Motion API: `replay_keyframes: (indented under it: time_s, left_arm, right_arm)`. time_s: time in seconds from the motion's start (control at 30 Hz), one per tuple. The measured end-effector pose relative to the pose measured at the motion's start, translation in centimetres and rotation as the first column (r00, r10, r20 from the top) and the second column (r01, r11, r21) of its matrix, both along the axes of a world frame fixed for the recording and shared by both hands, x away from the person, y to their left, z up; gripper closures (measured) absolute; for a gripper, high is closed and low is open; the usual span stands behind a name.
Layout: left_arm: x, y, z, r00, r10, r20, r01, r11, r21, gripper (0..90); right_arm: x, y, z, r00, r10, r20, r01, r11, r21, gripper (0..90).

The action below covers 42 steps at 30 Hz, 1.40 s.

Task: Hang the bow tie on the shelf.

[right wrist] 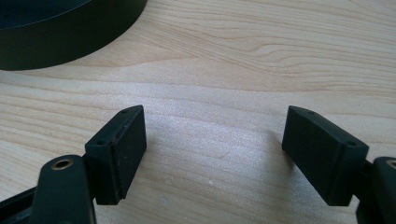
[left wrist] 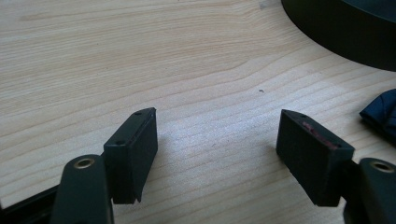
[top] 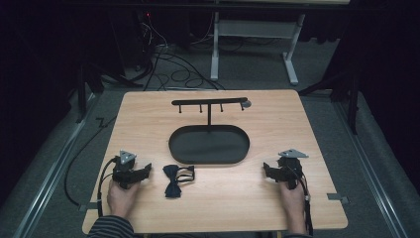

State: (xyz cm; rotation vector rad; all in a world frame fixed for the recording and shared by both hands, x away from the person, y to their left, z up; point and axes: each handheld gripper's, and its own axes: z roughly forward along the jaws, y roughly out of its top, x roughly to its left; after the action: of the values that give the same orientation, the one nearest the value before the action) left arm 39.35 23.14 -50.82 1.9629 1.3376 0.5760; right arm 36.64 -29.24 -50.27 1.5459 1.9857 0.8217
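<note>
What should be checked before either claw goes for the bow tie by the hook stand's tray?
1. Left claw open, nothing held: ok.
2. Right claw open, nothing held: ok.
3. Bow tie lying flat on the table, free of the tray: ok.
4. Left claw nearer the bow tie than the right: ok.
5. Hooks on the stand bare: ok, but one end is unclear.
6. Bow tie's strap clasp state: cannot tell.

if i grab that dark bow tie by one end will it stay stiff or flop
The bow tie looks like soft fabric with a thin strap looped beside it, so it would probably droop and the strap dangle. It lies flat on the wooden table and seems light, so a push would likely slide or bunch it, not roll it.
</note>
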Motion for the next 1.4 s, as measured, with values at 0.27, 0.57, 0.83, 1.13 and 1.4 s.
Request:
replay_keyframes:
  time_s: [0.27,0.57,0.83,1.13,1.4]
  left_arm:
    - [0.0,-0.1,0.0,1.0000,0.006,-0.001,-0.006,1.0000,-0.002,30.5]
    - [0.0,0.0,0.2,0.9999,0.007,-0.011,-0.008,0.9995,-0.029,33.6]
    - [-0.3,0.0,0.7,1.0000,-0.005,-0.006,0.005,0.9975,-0.071,35.3]
    - [-0.5,-0.3,1.6,0.9998,-0.014,-0.014,0.012,0.9955,-0.094,37.5]
    - [-0.9,-1.2,2.3,0.9987,-0.045,0.023,0.047,0.9940,-0.099,39.4]
  right_arm:
    - [0.0,0.0,0.0,1.0000,0.000,0.000,0.000,1.000,0.000,23.0]
    - [0.0,0.0,0.0,1.0000,0.000,0.000,0.000,1.000,0.000,23.0]
    - [0.0,0.0,0.0,1.0000,0.001,0.000,-0.001,1.000,-0.002,23.0]
    - [0.0,0.0,0.0,1.0000,0.000,0.000,0.000,1.000,0.000,23.0]
    - [0.0,0.0,0.0,1.0000,0.002,0.001,-0.002,1.000,-0.001,22.9]
